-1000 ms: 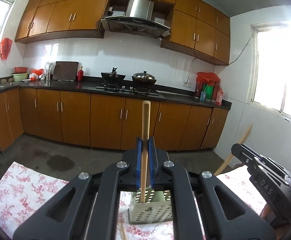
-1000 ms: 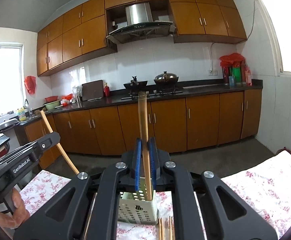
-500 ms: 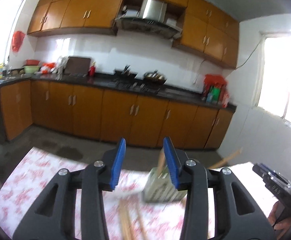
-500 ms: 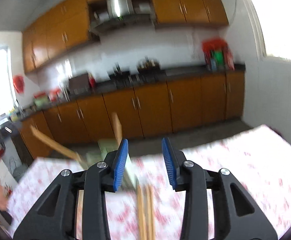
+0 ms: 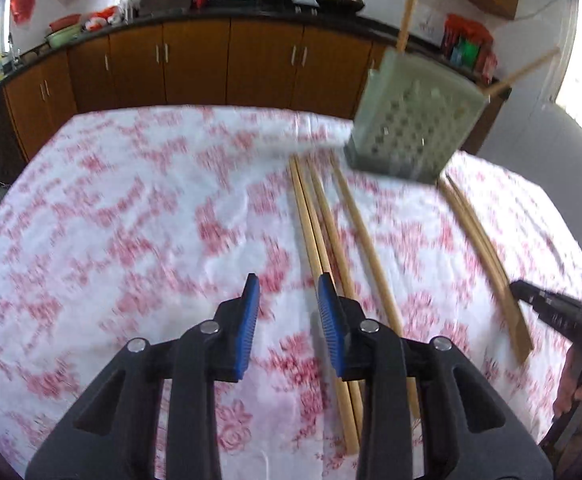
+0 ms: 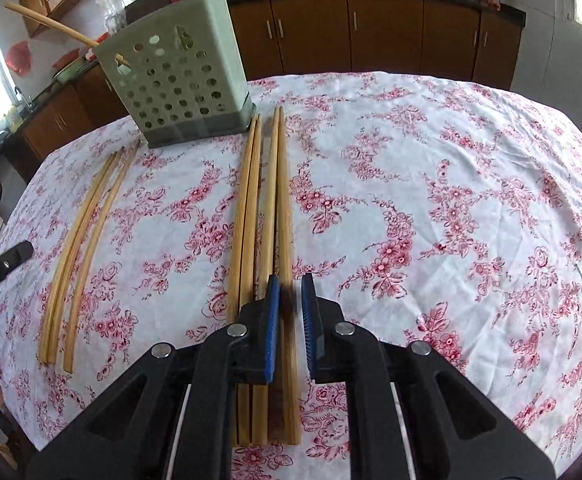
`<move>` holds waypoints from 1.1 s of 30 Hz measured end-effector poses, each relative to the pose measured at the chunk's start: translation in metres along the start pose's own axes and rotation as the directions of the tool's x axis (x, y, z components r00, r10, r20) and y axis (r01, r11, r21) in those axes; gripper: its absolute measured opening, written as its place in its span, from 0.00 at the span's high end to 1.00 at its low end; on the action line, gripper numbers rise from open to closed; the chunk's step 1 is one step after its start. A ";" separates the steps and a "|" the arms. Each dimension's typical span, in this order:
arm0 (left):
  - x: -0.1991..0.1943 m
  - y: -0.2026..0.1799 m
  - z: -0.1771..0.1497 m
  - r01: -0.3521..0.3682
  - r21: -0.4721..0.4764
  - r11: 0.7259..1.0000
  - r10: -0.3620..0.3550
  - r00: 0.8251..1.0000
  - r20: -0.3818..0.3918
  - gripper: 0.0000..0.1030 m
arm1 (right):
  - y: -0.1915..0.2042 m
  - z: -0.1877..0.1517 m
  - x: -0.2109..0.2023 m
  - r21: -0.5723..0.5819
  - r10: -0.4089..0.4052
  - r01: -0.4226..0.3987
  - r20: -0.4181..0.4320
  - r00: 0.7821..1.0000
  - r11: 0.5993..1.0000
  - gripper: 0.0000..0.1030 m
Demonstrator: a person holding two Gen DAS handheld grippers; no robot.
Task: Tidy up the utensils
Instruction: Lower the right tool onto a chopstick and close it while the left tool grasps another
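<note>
Both tongs are hanging open and empty: left tongs [image 5: 285, 294], right tongs [image 6: 291, 294] straddling the nearest of four chopsticks [image 6: 265, 240] lying ahead toward the holder [image 6: 179, 76]. Light, stiff, probably slippery sticks; pinching mid-length seems best.

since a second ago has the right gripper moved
Yes. The right gripper has tipped downward: the kitchen cabinets slid to the frame's top, and it now hangs open over the chopsticks.
</note>
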State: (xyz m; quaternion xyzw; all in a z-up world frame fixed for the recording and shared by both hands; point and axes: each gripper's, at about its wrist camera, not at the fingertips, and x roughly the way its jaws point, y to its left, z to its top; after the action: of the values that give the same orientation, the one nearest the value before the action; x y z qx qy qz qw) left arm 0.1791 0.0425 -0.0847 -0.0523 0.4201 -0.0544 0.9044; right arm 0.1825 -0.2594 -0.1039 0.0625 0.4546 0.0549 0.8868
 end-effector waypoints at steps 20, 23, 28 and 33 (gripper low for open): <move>0.018 -0.030 -0.015 0.013 0.081 0.997 -0.006 0.997 -0.080 0.86 | -0.008 -0.008 -0.002 -0.013 -0.072 0.073 0.033 0.997 0.997 0.92; 0.021 -0.025 -0.011 -0.011 0.070 0.997 0.016 0.997 -0.075 0.91 | -0.006 -0.011 -0.003 -0.026 -0.071 0.072 0.039 0.997 0.997 0.92; 0.030 0.005 0.005 -0.098 0.016 0.995 0.098 0.994 -0.051 0.92 | -0.016 -0.005 -0.001 0.006 -0.109 0.109 0.060 0.992 0.994 0.92; 0.032 0.032 0.014 -0.106 -0.039 0.994 0.105 0.994 -0.033 0.91 | -0.031 -0.001 0.000 0.041 -0.152 0.150 0.077 0.985 0.988 0.92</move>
State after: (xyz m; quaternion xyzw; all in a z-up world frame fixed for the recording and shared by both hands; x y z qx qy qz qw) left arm 0.2123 0.0704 -0.1045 -0.0478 0.4370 0.0012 0.8982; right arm 0.1832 -0.2896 -0.1091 0.0456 0.4231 -0.0230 0.9047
